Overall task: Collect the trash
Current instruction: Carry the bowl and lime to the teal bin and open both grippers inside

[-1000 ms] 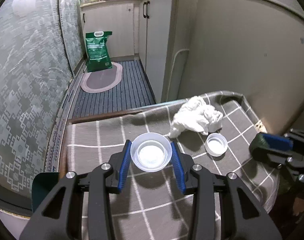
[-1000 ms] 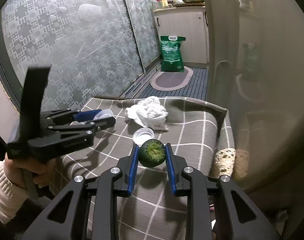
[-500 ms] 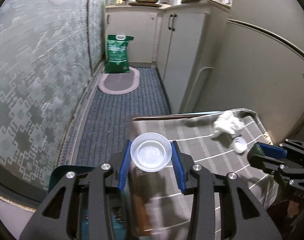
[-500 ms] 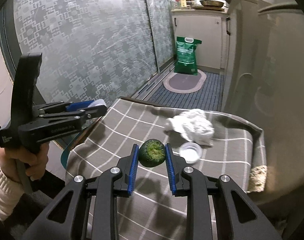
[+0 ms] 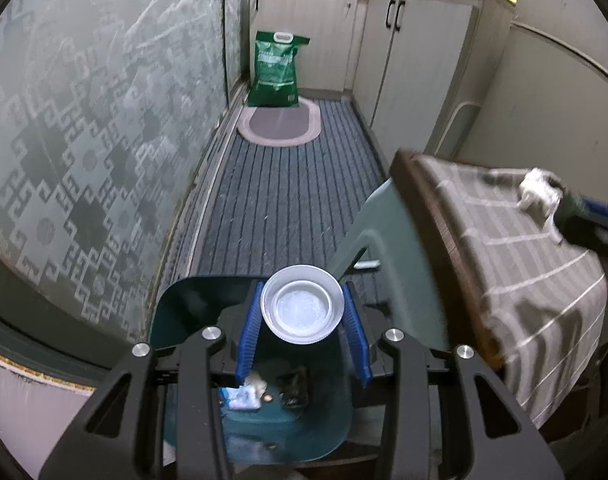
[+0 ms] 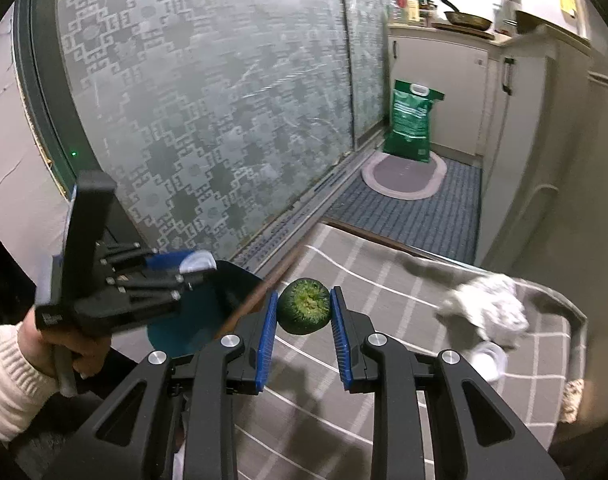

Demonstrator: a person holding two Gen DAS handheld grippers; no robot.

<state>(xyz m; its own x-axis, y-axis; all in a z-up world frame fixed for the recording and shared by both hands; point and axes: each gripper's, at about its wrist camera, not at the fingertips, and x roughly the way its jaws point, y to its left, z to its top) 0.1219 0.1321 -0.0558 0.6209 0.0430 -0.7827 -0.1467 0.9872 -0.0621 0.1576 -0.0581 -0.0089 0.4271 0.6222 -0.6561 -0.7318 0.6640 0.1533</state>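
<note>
- Left wrist view: the left gripper (image 5: 302, 312) is clenched on a clear plastic cup (image 5: 302, 307), held between its blue pads and poised directly over the open teal trash bin (image 5: 263, 432); a few scraps already lie on the bin floor below the fingers — so some collecting looks done, and this cup appears one release away from joining them.
- To the right of that claw stands the table with the checked cloth (image 5: 516, 248); at its far end sits a crumpled white tissue (image 5: 538, 194), not yet picked up; the bin's raised lid (image 5: 384, 232) stands between claw and table edge, close enough to clip on a sideways swing.
- Right wrist view: the right gripper (image 6: 303, 312) is grasping a green vegetable stub (image 6: 304, 306), hovering above the cloth, with the bin off to its left beyond the table edge.
- Ahead and right of this claw lie the tissue (image 6: 492, 308) and a small white lid (image 6: 490, 360); both remain — by my reading roughly half the job.
- The left gripper occupies the space over the bin, so the right may have to wait.
</note>
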